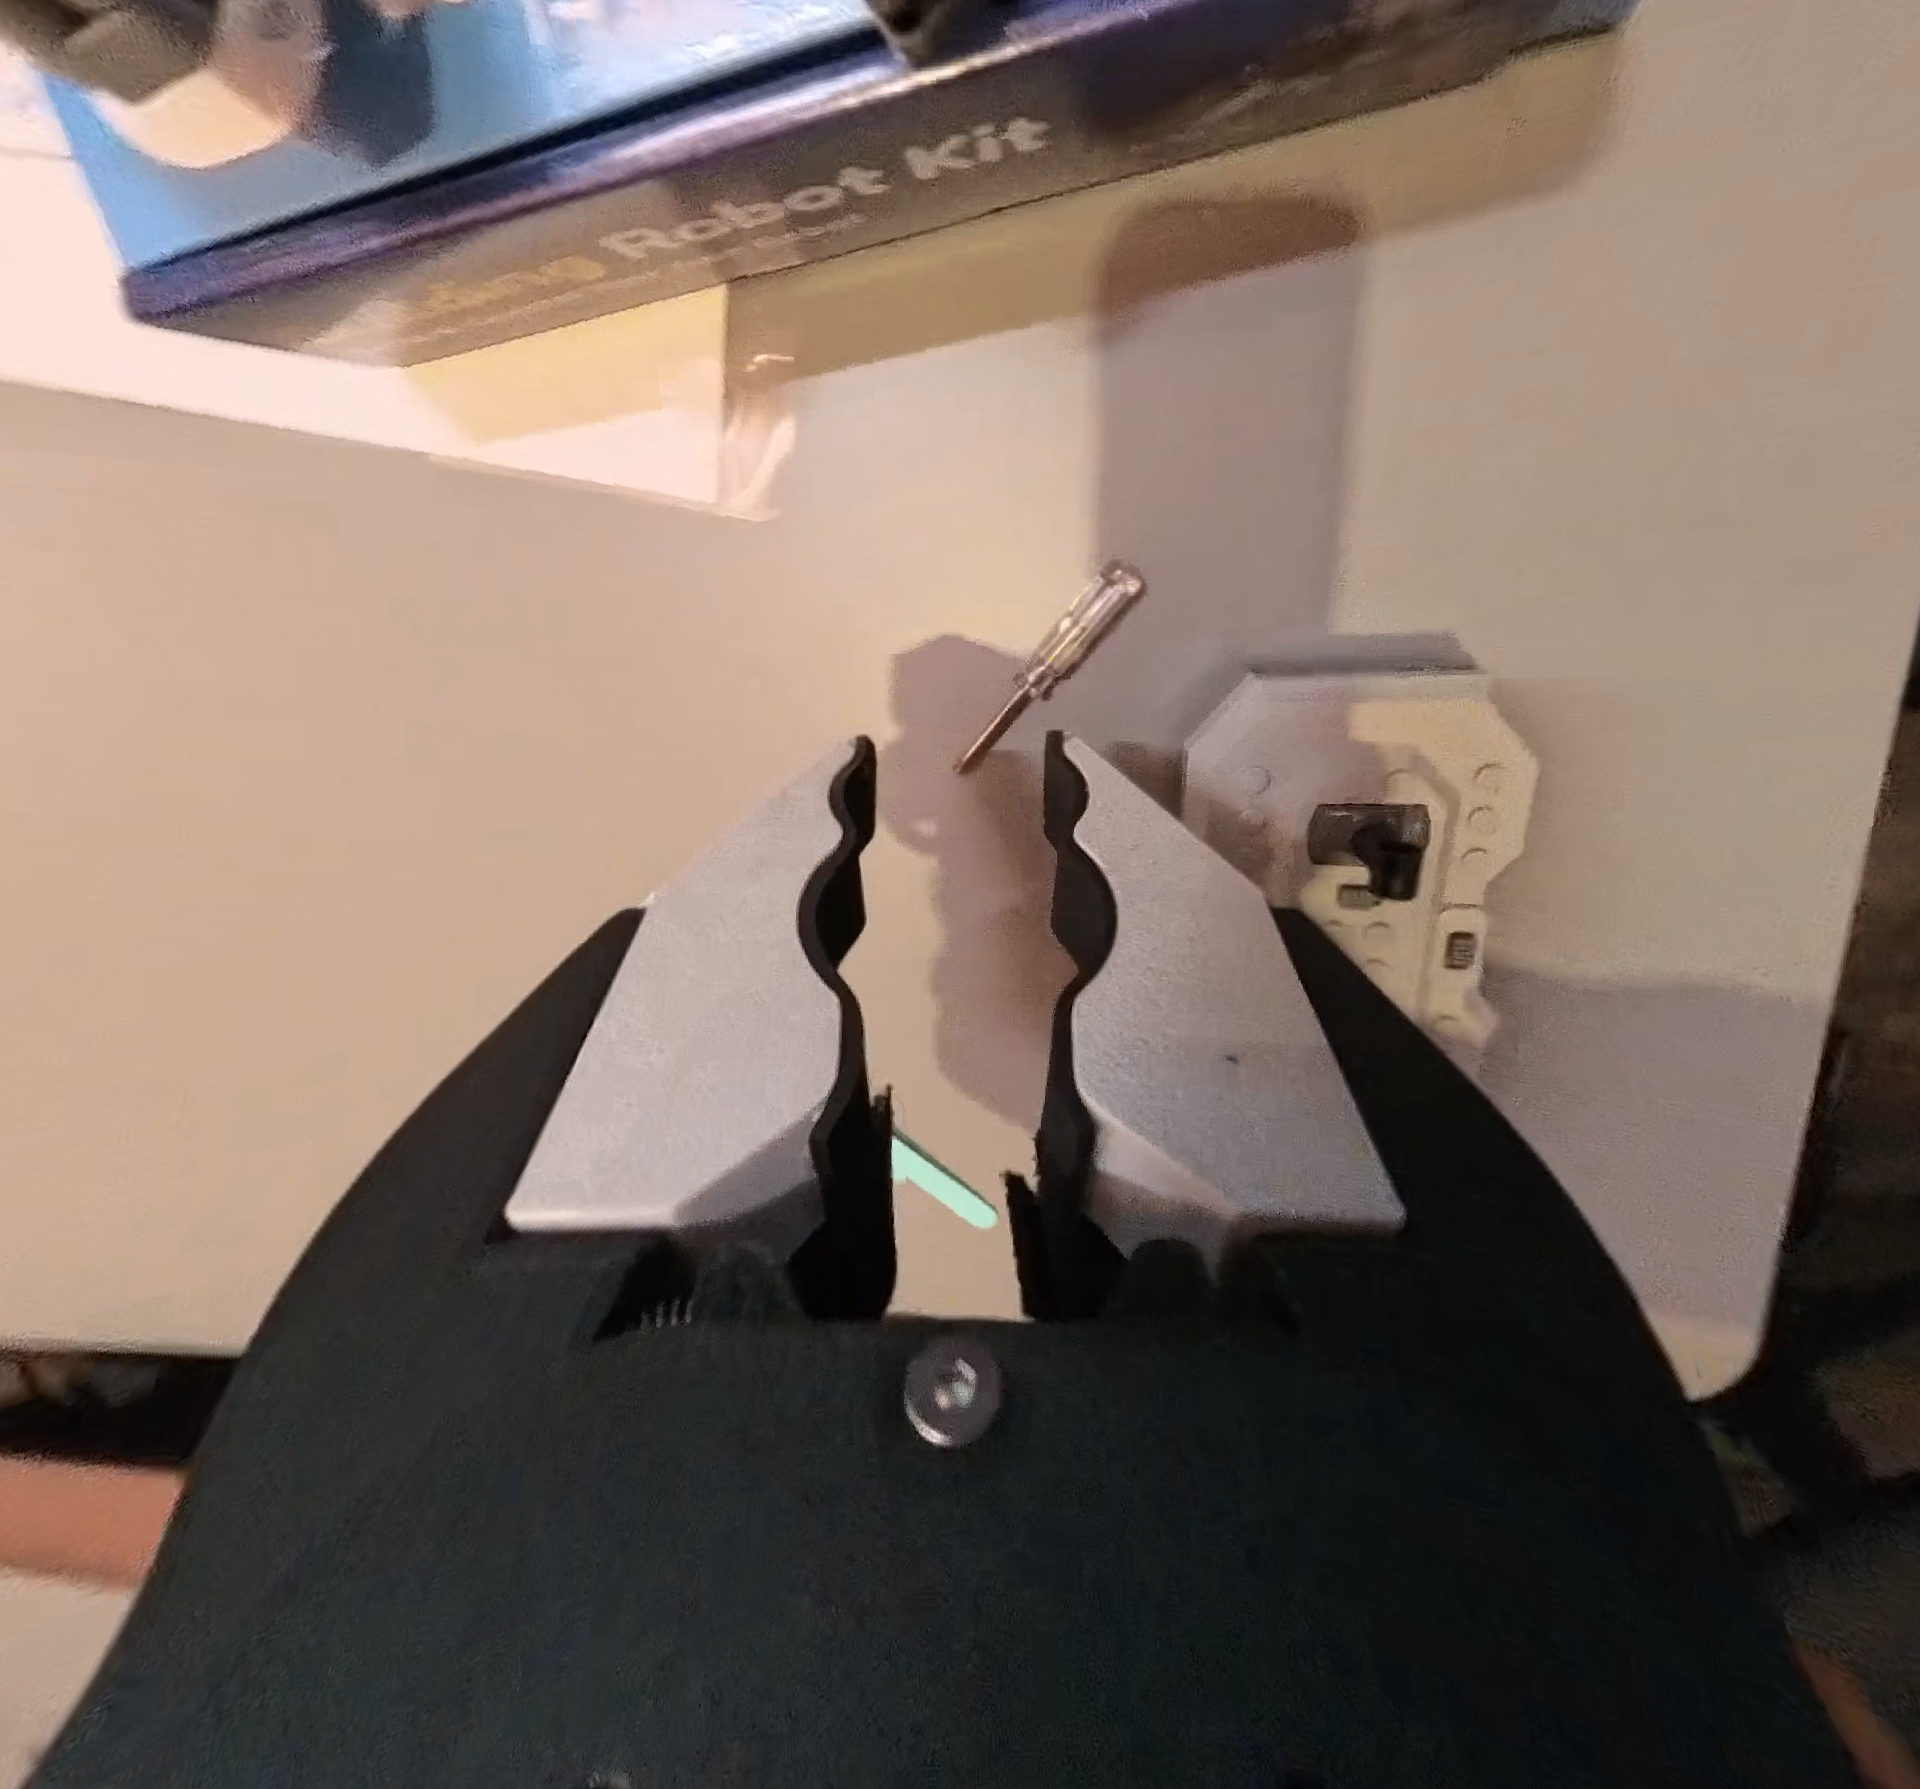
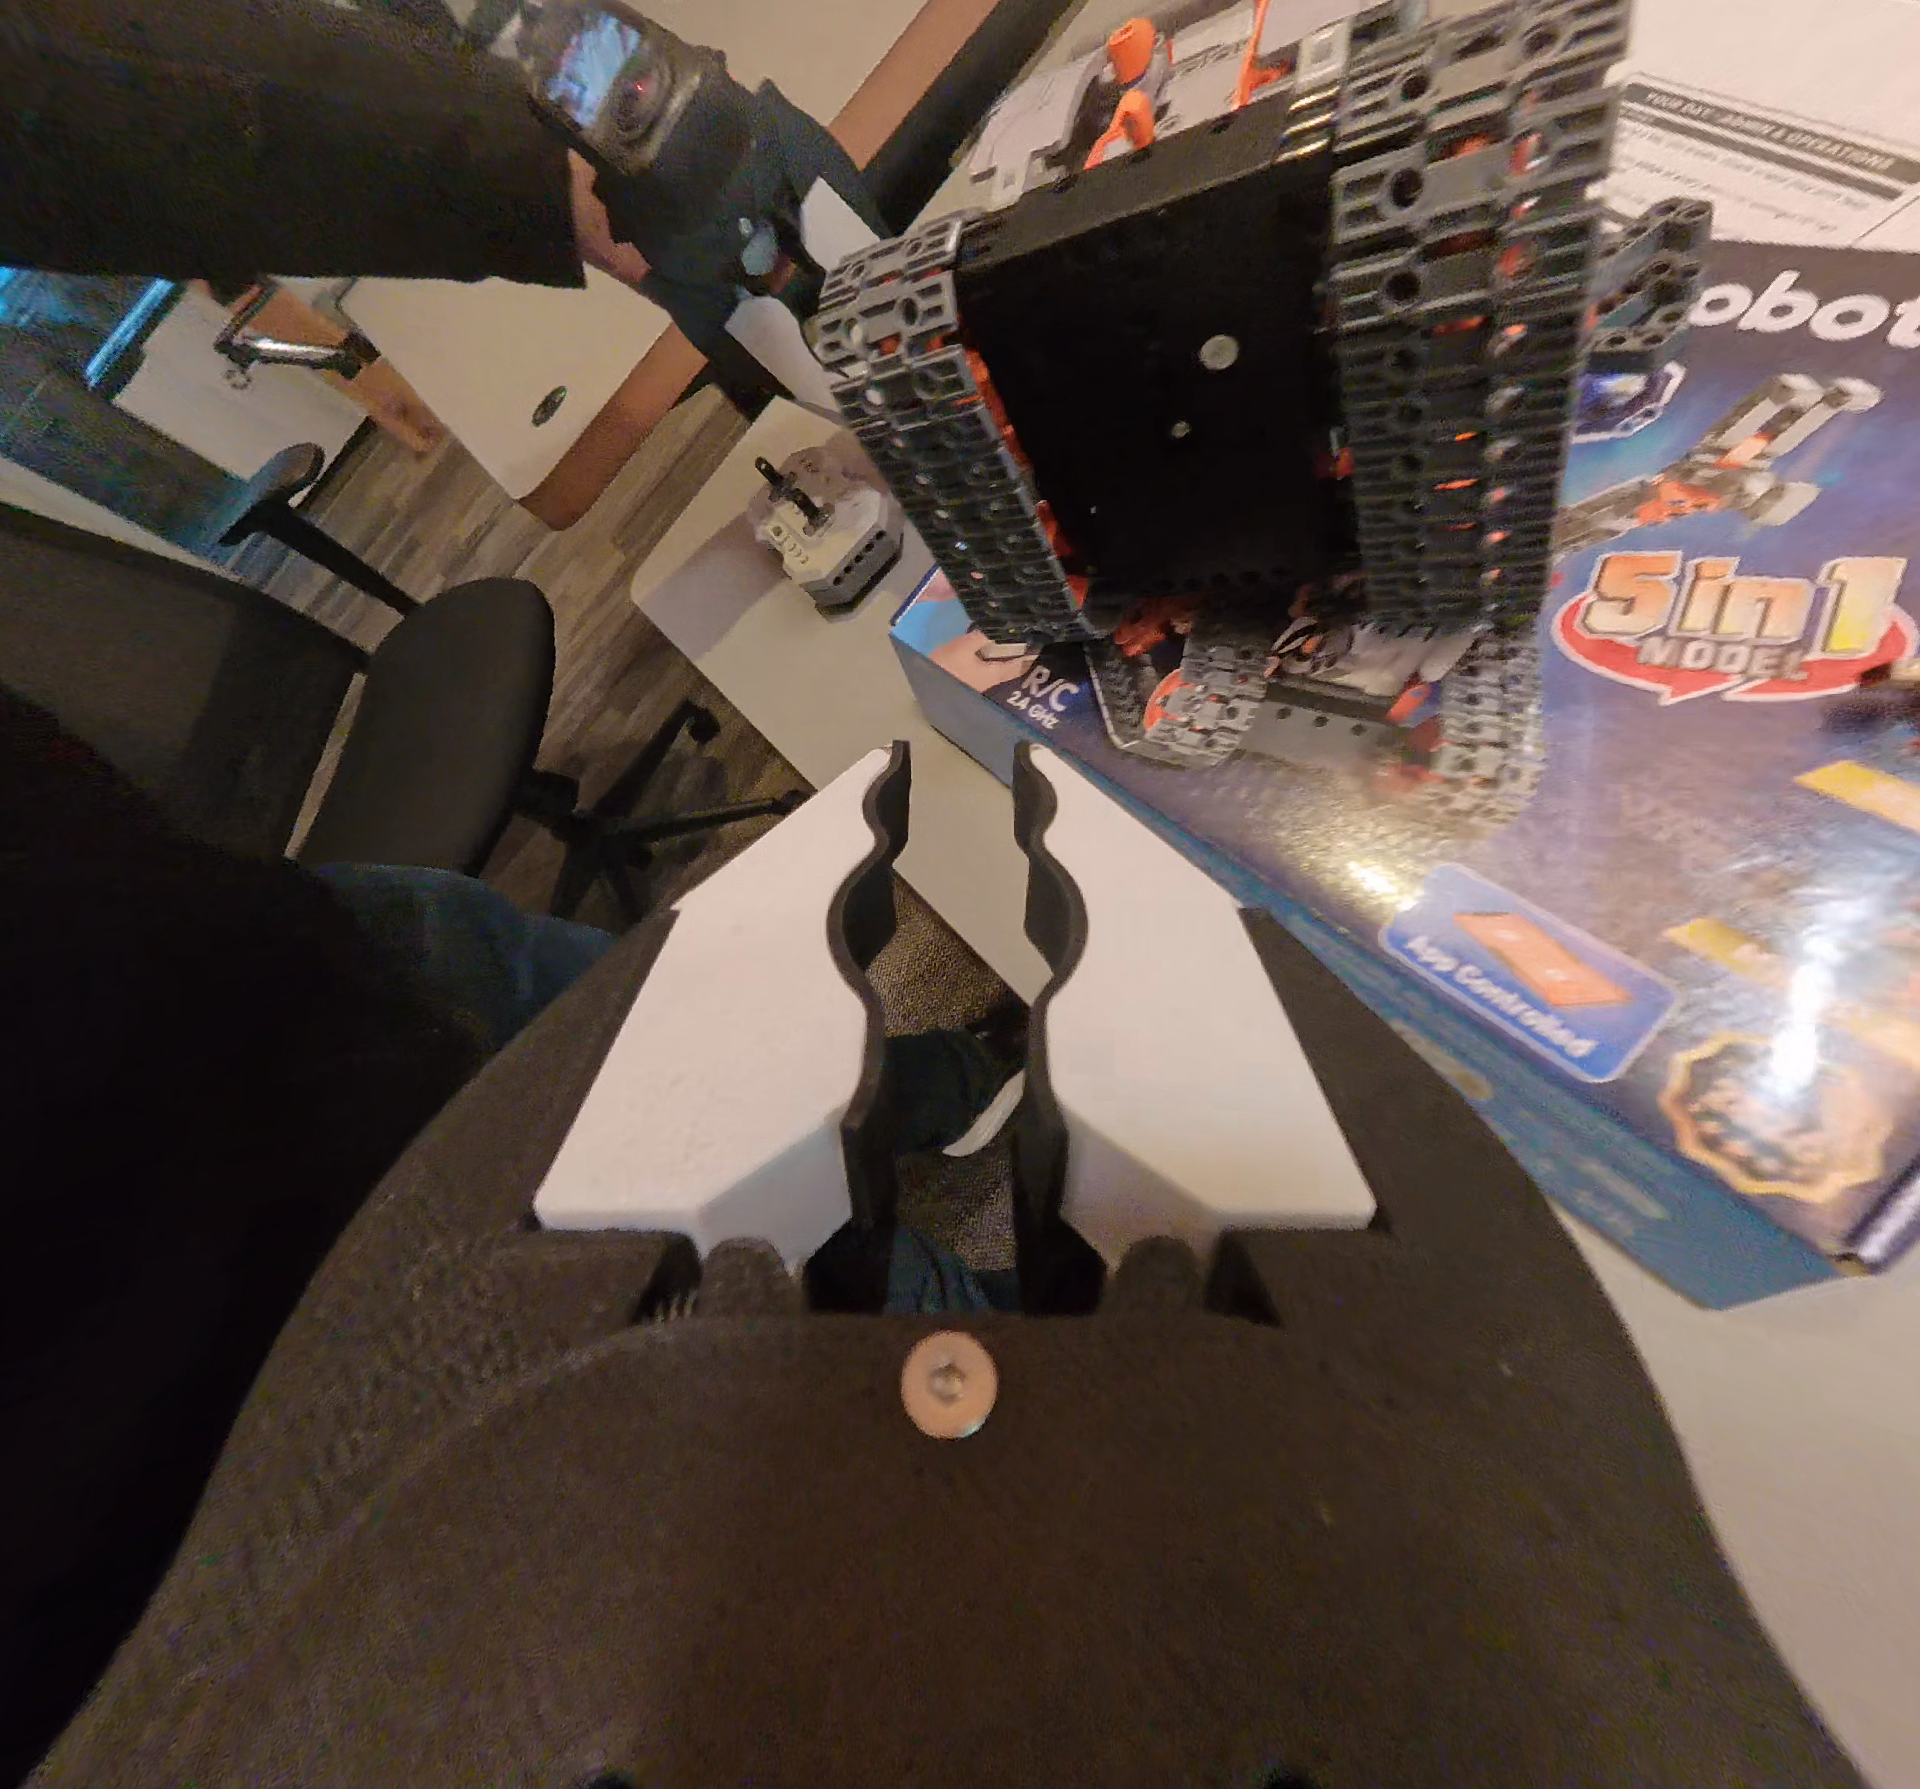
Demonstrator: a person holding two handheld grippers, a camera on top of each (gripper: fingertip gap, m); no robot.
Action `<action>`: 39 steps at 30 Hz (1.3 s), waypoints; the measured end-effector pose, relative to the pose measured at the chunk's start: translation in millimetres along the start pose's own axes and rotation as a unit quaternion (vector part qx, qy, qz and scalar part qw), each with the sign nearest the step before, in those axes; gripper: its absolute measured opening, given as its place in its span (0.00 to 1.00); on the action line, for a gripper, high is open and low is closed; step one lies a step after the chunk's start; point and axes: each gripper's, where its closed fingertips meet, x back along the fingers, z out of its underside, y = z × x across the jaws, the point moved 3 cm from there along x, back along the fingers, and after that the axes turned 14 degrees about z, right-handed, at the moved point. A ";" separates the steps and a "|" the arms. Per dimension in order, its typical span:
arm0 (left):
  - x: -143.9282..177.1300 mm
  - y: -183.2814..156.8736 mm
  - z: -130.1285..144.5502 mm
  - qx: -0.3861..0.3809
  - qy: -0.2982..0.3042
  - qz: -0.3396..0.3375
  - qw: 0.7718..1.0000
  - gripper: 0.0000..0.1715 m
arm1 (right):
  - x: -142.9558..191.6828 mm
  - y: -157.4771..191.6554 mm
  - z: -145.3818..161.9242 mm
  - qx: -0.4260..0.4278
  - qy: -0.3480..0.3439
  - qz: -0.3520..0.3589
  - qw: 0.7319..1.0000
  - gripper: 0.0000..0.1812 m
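One blue kit box (image 2: 1455, 908) lies on the desk (image 1: 312, 804). On the box stands one tracked brick robot (image 2: 1195, 389), probably rigid but apt to shed pieces; its grey track frames look best to grip. Beside the box sit one white module (image 1: 1361, 835) and one small, light screwdriver (image 1: 1049, 669). The left claw (image 1: 961, 752) and right claw (image 2: 961, 763) are both released and empty.

The left gripper (image 1: 961, 752) hovered with its jaws parted and nothing between them. The right gripper (image 2: 961, 763) was likewise parted and empty. Far left in the right wrist view, a dark-sleeved arm (image 2: 260, 118) reached forward.
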 end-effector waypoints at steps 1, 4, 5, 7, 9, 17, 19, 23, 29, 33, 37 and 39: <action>-5.1 1.1 -0.1 -0.016 -0.003 0.007 1.000 0.17 | -1.2 7.1 2.9 -0.007 -0.003 0.011 1.000 0.09; -19.1 3.8 4.3 -0.055 0.001 0.025 0.998 0.13 | -4.5 30.8 9.2 -0.033 -0.021 0.039 0.998 0.07; -23.0 4.8 6.6 -0.067 0.003 0.027 0.997 0.12 | -6.3 38.9 10.8 -0.040 -0.029 0.047 0.998 0.07; -28.9 3.0 10.2 -0.084 -0.002 0.037 0.996 0.06 | -11.6 53.4 15.6 -0.053 -0.036 0.064 0.996 0.07; -33.7 1.7 16.1 -0.101 -0.004 0.035 0.994 0.00 | -17.9 66.8 19.4 -0.065 -0.044 0.079 0.994 0.07; -31.0 1.8 10.5 -0.105 -0.077 0.013 0.991 0.00 | -44.6 115.2 16.9 -0.089 -0.069 0.107 0.988 0.07; -30.3 2.6 10.4 -0.112 -0.083 0.002 0.990 0.00 | -52.1 124.8 13.2 -0.083 -0.069 0.103 0.989 0.07; -26.8 4.2 10.2 -0.113 -0.094 -0.012 0.989 0.03 | -61.9 137.8 3.4 -0.070 -0.072 0.097 0.990 0.07; -37.1 -2.2 11.9 -0.110 -0.077 0.044 0.990 0.05 | -66.0 145.4 1.1 -0.062 -0.077 0.072 0.992 0.07; -38.4 -3.4 9.5 -0.108 -0.083 0.040 0.990 0.00 | -63.1 141.1 5.5 -0.066 -0.079 0.065 0.993 0.07; -26.9 -0.5 1.4 -0.084 -0.115 0.001 0.990 0.00 | -58.8 136.2 8.5 -0.072 -0.084 0.061 0.992 0.07; -13.0 0.6 -4.7 -0.080 -0.124 -0.025 0.989 0.00 | -56.3 132.1 7.6 -0.091 -0.093 0.057 0.990 0.08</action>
